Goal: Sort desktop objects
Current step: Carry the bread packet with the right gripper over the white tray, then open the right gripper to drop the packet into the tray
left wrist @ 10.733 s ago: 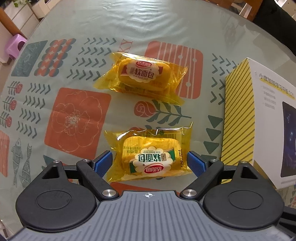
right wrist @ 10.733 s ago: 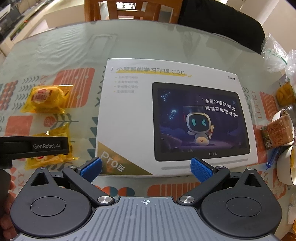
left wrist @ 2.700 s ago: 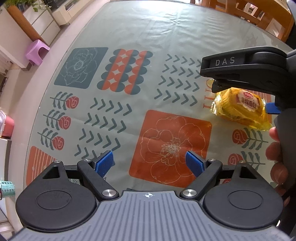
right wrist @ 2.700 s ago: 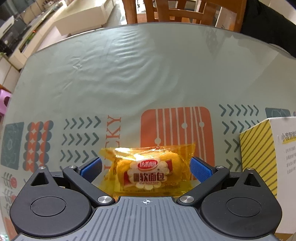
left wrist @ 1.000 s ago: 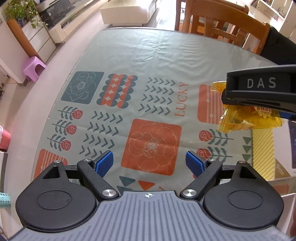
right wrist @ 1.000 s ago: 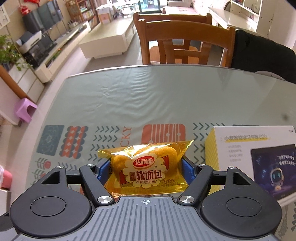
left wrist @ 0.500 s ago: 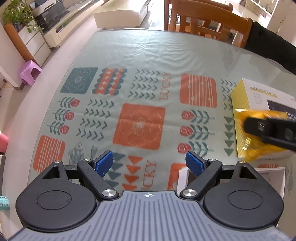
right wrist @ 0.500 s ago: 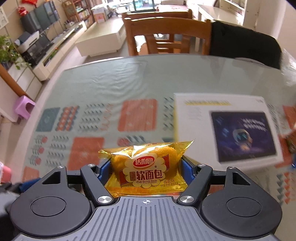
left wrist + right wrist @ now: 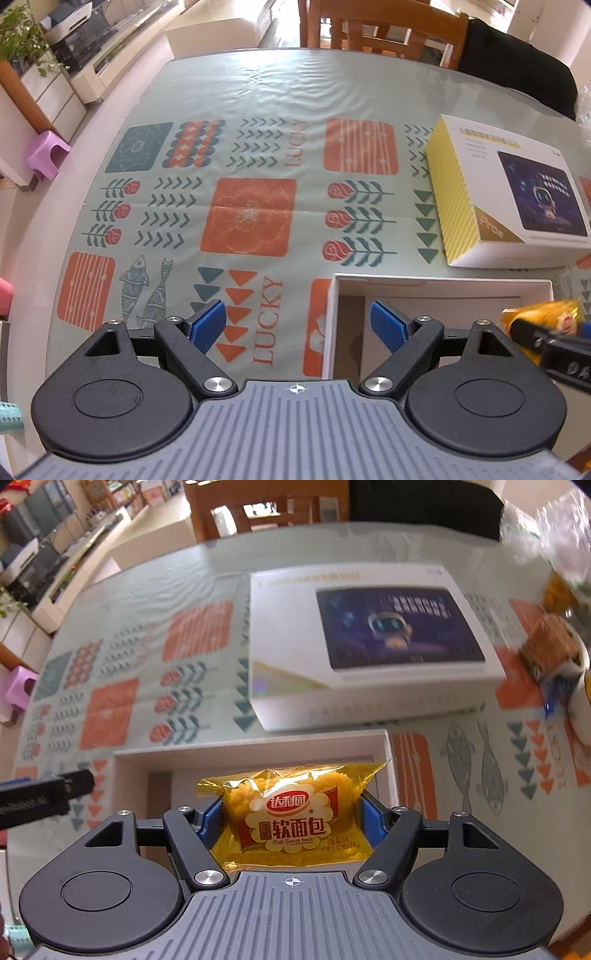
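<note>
My right gripper (image 9: 291, 823) is shut on a yellow packet of soft bread (image 9: 295, 819) and holds it above the near part of an open white box (image 9: 251, 749). In the left wrist view the same packet (image 9: 543, 317) shows at the far right over that box (image 9: 443, 284). My left gripper (image 9: 297, 326) is open and empty, above the box's left wall and the patterned tablecloth. Whether anything lies in the box is hidden by the grippers.
A white and yellow tablet carton (image 9: 506, 192) lies flat beyond the open box, also in the right wrist view (image 9: 369, 638). Bowls with food (image 9: 554, 653) stand at the table's right. Wooden chairs (image 9: 380, 26) stand at the far edge.
My right gripper has carried the bread packet right and nearer, from beside the tablet carton to over the open white box. My left gripper has pulled back, bringing the box into view.
</note>
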Action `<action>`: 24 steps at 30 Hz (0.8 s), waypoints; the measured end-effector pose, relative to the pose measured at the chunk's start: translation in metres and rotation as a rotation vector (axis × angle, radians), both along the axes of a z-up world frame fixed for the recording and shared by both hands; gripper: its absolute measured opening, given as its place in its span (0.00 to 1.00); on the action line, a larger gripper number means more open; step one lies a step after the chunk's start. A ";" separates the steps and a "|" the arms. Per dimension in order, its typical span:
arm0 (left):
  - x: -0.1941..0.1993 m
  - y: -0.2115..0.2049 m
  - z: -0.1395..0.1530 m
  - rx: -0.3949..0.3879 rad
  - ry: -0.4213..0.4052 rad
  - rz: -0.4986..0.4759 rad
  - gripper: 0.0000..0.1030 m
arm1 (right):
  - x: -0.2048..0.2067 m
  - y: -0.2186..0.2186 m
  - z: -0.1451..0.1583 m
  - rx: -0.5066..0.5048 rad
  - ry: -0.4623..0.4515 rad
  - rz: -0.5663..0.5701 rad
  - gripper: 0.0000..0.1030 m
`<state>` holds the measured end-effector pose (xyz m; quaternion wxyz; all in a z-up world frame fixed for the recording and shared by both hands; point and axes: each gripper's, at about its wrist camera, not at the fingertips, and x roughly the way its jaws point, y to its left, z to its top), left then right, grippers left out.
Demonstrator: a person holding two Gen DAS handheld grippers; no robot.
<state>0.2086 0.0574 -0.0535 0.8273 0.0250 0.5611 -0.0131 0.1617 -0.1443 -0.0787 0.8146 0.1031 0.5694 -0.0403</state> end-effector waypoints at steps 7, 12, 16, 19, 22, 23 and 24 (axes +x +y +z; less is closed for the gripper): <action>-0.010 -0.020 -0.004 0.011 0.012 -0.042 1.00 | -0.002 -0.006 -0.023 0.000 0.036 -0.037 0.67; -0.012 -0.033 -0.007 0.025 0.021 -0.070 1.00 | 0.003 -0.004 -0.040 -0.013 0.058 -0.033 0.67; -0.012 -0.038 -0.011 0.037 0.030 -0.078 1.00 | 0.007 -0.003 -0.056 -0.010 0.092 -0.024 0.67; -0.012 -0.039 -0.014 0.042 0.041 -0.071 1.00 | 0.009 -0.002 -0.067 -0.005 0.119 -0.019 0.67; -0.011 -0.037 -0.017 0.047 0.050 -0.060 1.00 | 0.011 0.001 -0.074 -0.029 0.126 -0.002 0.68; -0.011 -0.037 -0.017 0.048 0.054 -0.055 1.00 | 0.012 0.002 -0.075 -0.040 0.124 0.006 0.68; -0.010 -0.037 -0.018 0.048 0.058 -0.050 1.00 | 0.012 0.004 -0.076 -0.048 0.122 0.015 0.68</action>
